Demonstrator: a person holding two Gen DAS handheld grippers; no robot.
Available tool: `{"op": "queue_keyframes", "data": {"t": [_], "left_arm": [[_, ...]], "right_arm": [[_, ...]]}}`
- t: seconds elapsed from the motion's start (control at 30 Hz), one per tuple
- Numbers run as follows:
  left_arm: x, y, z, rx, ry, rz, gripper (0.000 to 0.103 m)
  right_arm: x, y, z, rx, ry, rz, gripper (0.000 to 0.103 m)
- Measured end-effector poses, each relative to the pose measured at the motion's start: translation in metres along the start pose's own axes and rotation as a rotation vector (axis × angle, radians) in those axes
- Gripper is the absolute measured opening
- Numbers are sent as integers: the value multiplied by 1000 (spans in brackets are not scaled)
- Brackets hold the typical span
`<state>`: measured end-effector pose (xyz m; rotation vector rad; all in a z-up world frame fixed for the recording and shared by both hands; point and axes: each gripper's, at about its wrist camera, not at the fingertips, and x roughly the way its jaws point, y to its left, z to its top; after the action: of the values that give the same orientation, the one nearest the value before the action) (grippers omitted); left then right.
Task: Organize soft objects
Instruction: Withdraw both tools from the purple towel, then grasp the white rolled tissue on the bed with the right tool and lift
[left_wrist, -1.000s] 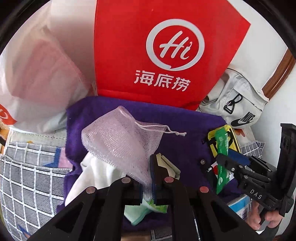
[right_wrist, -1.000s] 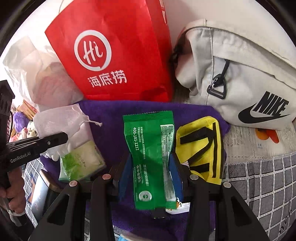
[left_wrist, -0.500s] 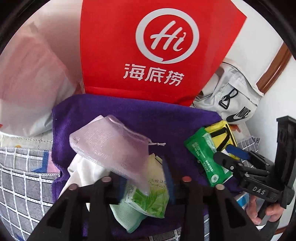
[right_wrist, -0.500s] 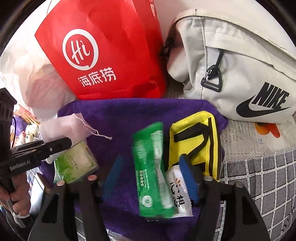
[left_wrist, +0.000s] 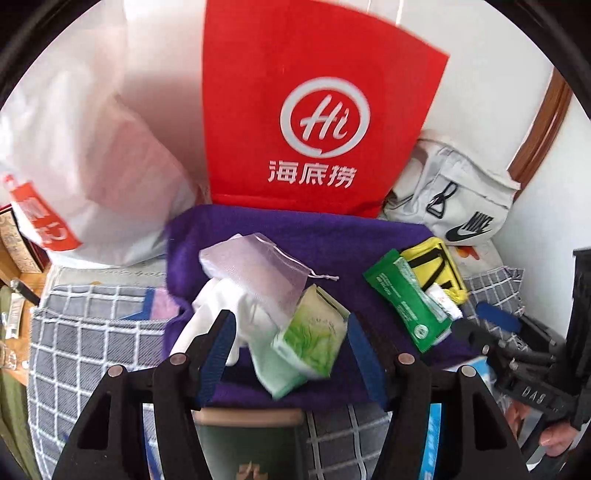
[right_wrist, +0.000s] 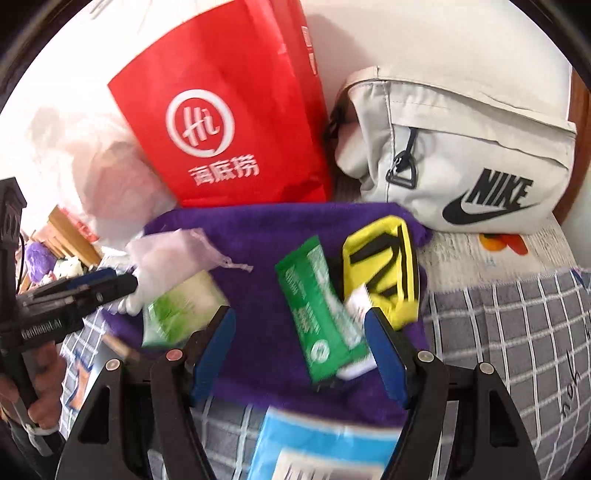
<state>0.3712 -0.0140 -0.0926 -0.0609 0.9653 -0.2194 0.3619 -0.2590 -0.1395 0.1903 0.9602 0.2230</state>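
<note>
Both tongs, the left gripper (left_wrist: 288, 347) and right gripper (right_wrist: 301, 350), are seen with jaws just spread, nothing held; the green packet (right_wrist: 319, 314), left near the purple towel's (right_wrist: 266, 236) front edge, could be nudged off

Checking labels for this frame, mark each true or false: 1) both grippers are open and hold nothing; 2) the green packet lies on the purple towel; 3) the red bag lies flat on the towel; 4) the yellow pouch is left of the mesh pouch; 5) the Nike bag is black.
1) True: left gripper and right gripper have just been opening; nothing is pinched.
2) True: green packet lies on the purple towel.
3) False: the red bag stands upright behind the towel.
4) False: the yellow pouch is right of the mesh pouch.
5) False: the Nike bag is light grey.
</note>
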Motion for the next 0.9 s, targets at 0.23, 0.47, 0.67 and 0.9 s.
{"op": "queue_keyframes", "data": {"t": [0.23,0.47,0.67,0.9], "left_arm": [[-53,-1,-29,1,-32,9,61],[-84,-2,-74,-7,-19,14,61],[-104,3,-110,-27,-16,35,61],[-111,9,-147,-37,-2,18,61]], "right_arm": [[-51,35,-51,-61,-20,-11,61],[-84,55,-106,-97,9,26,37],[-97,71,-151,-137,60,66,19],[-88,80,-194,-155,111,68,19]]}}
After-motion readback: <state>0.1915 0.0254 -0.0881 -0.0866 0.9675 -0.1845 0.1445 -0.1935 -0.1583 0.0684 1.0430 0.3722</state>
